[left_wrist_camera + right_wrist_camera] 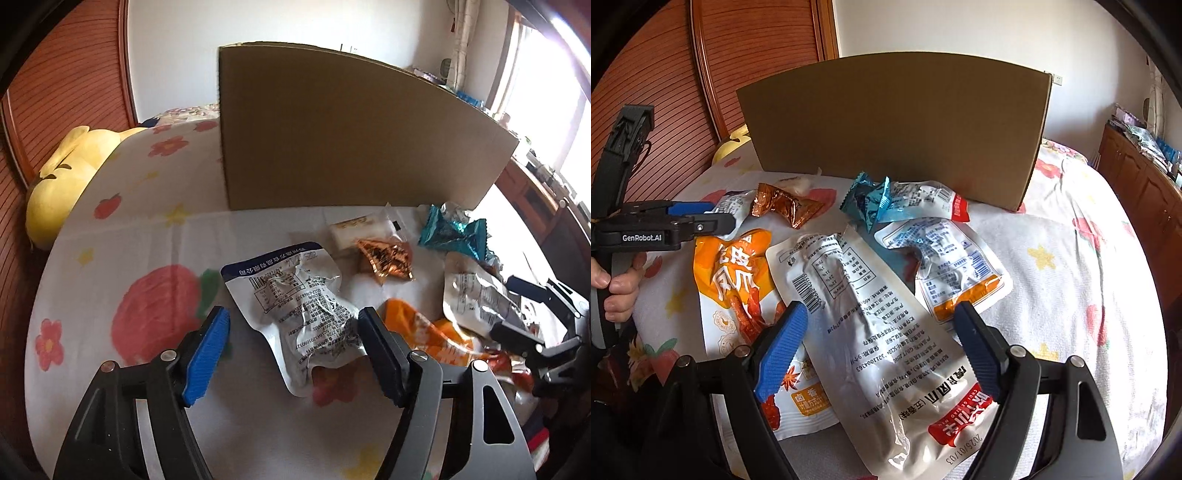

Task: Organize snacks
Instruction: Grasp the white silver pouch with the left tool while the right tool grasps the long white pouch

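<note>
Several snack packets lie on a floral bedsheet in front of a cardboard box (351,125), which also shows in the right wrist view (897,122). My left gripper (293,328) is open, its fingers either side of a silver-white pouch with a blue top (295,306). My right gripper (879,328) is open over a long silver-white pouch with a red label (879,332). An orange packet (735,280) lies left of it. A copper foil wrapper (786,206), a teal wrapper (871,203) and two more white pouches (945,262) lie further back.
A yellow plush toy (66,177) lies at the bed's left edge by a wooden slatted headboard (665,103). A wooden cabinet (1137,177) with clutter stands on the right. Bare sheet (1071,266) lies right of the packets.
</note>
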`<state>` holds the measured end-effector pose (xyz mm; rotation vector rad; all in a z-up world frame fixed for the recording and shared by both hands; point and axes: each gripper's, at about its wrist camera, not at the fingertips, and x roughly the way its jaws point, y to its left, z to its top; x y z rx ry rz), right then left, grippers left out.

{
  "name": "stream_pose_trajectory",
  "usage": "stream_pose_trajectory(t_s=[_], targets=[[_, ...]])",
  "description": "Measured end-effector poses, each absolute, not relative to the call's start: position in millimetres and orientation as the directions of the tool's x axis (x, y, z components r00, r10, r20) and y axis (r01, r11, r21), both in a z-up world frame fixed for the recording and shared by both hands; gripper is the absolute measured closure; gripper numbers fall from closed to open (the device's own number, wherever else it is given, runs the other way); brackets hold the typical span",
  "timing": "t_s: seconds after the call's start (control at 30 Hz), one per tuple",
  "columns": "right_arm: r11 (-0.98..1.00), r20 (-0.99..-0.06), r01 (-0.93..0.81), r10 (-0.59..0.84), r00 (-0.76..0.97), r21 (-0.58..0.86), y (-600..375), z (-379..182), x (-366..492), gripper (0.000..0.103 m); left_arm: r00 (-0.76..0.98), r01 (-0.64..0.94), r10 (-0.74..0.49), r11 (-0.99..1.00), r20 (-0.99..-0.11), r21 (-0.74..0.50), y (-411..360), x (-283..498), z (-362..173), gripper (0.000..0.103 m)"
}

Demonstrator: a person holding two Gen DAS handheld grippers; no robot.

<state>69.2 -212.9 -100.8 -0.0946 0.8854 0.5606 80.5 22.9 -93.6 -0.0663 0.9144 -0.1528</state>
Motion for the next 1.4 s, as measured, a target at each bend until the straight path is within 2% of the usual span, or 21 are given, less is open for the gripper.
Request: stream_pose_trajectory(t_s=[0.23,0.57,0.73,0.77,0.8,1.4], targets=[[0.854,-0.754,-0.499,0.423,0.502,0.147,-213,-101,70,0.022,0.586,0.091,-0.157,0.988,-0.795,-0.129,21,90,-91,0.029],[0.855,-0.754,-0.498,0.422,0.503,0.146,-213,-101,69,0.022,0.605,0.096,-0.099,0.994,-0.790,-0.051,8,92,-96,0.029],[0.856,-0.753,-0.495,0.422,0.505,0.148,-213,-101,70,0.022,0.617,0.117,-0.081,0.993,-0.782,-0.010,6,87,-97,0.039],[0.857,-0.753,-0.494,0.421,0.505,0.147,-213,-101,71,0.022,0.621,0.123,-0.086,0.992,-0.779,-0.011,7,86,-96,0.048],[0.857,-0.753,-0.494,0.421,0.505,0.147,-213,-101,70,0.022,0.629,0.123,-0.082,0.992,-0.773,-0.005,8,84,-95,0.050],[0.838,-0.775,-0.520,0.437,0.457,0.166,-217,-98,76,0.022,0.644,0.130,-0.143,0.989,-0.751,-0.077,22,68,-90,0.051]])
